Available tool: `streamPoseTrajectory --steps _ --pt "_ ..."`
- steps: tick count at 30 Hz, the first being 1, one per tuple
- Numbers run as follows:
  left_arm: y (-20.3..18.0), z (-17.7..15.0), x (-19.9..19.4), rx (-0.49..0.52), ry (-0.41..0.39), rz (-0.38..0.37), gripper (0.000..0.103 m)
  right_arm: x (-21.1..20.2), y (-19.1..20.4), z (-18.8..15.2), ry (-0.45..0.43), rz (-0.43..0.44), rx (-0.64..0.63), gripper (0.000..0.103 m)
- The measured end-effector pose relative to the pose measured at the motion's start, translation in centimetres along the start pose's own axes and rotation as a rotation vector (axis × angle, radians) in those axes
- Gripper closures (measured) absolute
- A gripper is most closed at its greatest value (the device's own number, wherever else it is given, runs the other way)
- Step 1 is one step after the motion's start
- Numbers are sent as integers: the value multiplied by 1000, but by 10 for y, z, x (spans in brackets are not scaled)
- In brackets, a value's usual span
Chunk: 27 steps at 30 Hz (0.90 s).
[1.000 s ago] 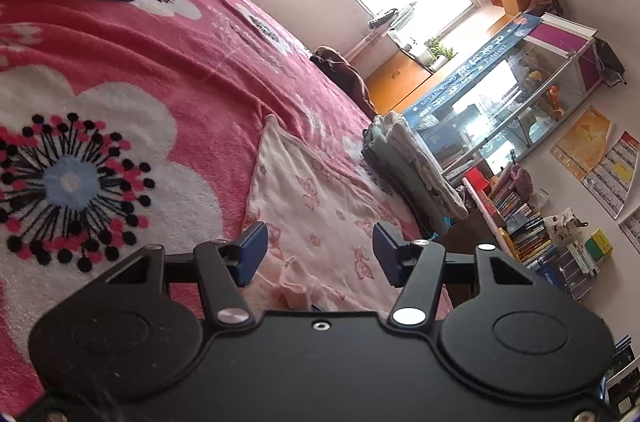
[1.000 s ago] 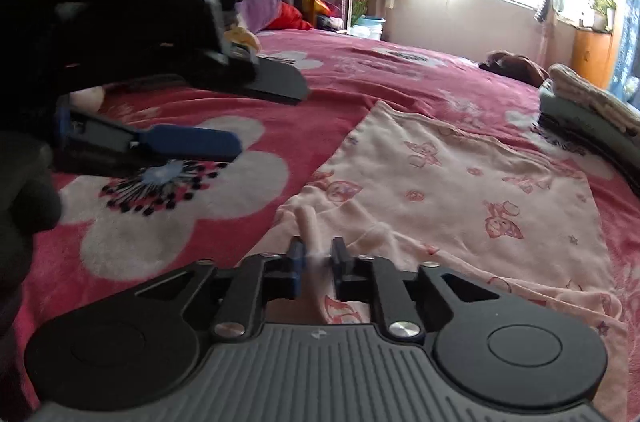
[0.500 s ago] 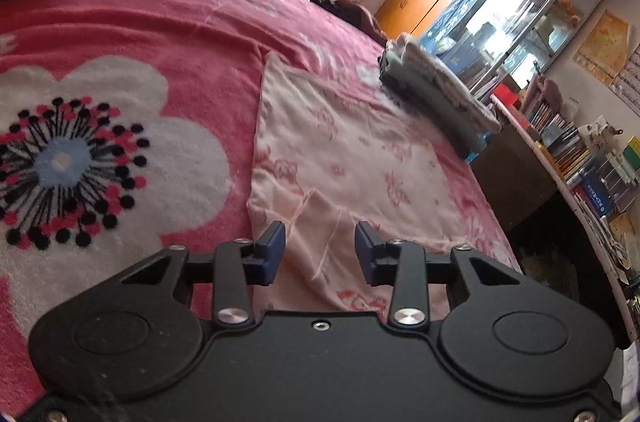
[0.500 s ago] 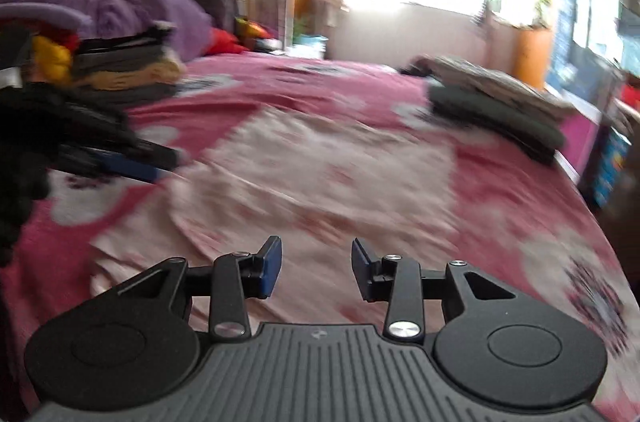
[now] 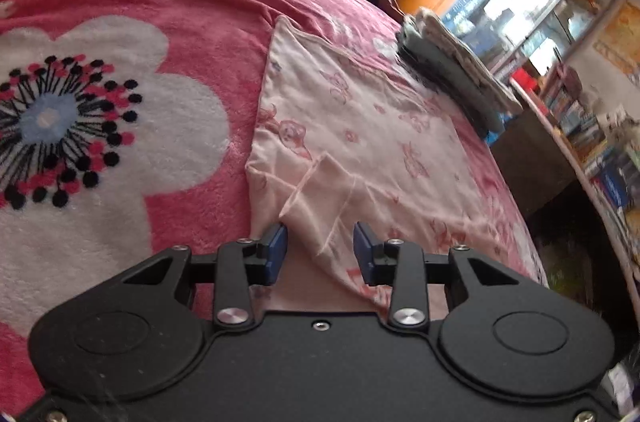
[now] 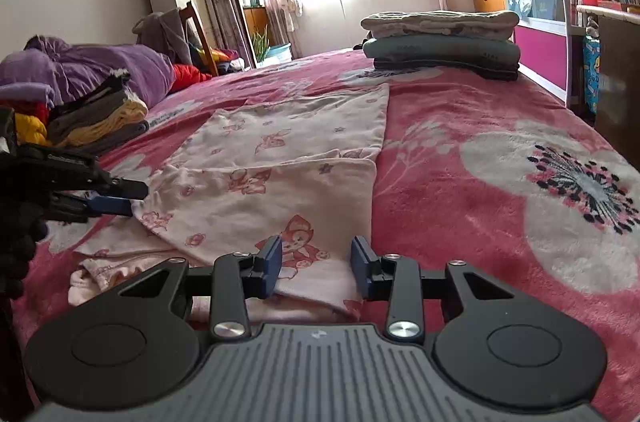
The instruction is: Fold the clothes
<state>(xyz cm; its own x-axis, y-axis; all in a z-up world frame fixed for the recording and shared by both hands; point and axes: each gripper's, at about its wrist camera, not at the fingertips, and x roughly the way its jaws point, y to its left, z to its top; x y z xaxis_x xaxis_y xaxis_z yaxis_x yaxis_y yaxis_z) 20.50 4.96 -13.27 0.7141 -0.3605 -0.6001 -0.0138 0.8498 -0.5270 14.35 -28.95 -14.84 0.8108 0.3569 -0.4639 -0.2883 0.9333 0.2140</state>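
Observation:
A pale pink garment (image 5: 360,126) printed with small red figures lies flat on the pink floral blanket (image 5: 120,126). Its near part is folded over itself (image 6: 260,194). My left gripper (image 5: 320,252) is open just above the garment's near edge, with a folded flap of cloth between the blue pads but not pinched. My right gripper (image 6: 316,264) is open too, low over the garment's (image 6: 288,138) near corner with nothing held. The right wrist view also shows the left gripper (image 6: 116,198) at the garment's left edge.
One stack of folded clothes (image 6: 440,42) sits at the far end of the bed, also seen as a stack (image 5: 452,74). A grey and yellow pile (image 6: 100,118) and purple bedding (image 6: 100,66) lie on the left. The bed's right edge drops off beside bookshelves (image 5: 580,114).
My right gripper let go of the pinched cloth, opened and swung round to the garment's near right corner. The left gripper came down closer to the near edge, still open.

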Motion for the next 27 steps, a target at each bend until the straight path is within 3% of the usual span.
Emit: streamPoseTrajectory --steps 1,3,5,6,10,13,15,17,20,21,26,27 --pt "0 0 1 -7 -7 4 73 -1 -1 0 -4 -3 3 65" --pt "-2 -1 1 -5 -27 11 101 -2 -2 1 -12 -10 8 65" --pt "-6 0 -5 11 -55 5 102 -3 -3 2 -20 -16 14 62" --pt "-9 0 -10 22 -66 8 103 -4 -3 2 -24 -20 17 58" --pt "-11 -1 -22 34 -81 15 103 -2 -6 3 -23 -32 35 58" --pt "-6 0 -11 34 -49 84 102 -3 -4 4 -30 -55 27 58" --pt "-11 2 -11 83 -47 114 93 -5 -1 5 -43 -77 9 58" --pt "-17 3 -19 116 -89 93 83 -9 8 11 -72 -97 -42 58" --pt "-27 2 -24 194 -130 92 81 -6 24 24 -94 -75 -144 61" --pt "-29 1 -23 211 -129 86 81 -2 29 28 -94 -58 -176 67" --pt "-38 -3 -7 275 -81 25 81 40 24 27 89 -64 -157 71" --pt "-39 -4 -4 282 -66 18 81 39 22 27 107 -82 -153 75"
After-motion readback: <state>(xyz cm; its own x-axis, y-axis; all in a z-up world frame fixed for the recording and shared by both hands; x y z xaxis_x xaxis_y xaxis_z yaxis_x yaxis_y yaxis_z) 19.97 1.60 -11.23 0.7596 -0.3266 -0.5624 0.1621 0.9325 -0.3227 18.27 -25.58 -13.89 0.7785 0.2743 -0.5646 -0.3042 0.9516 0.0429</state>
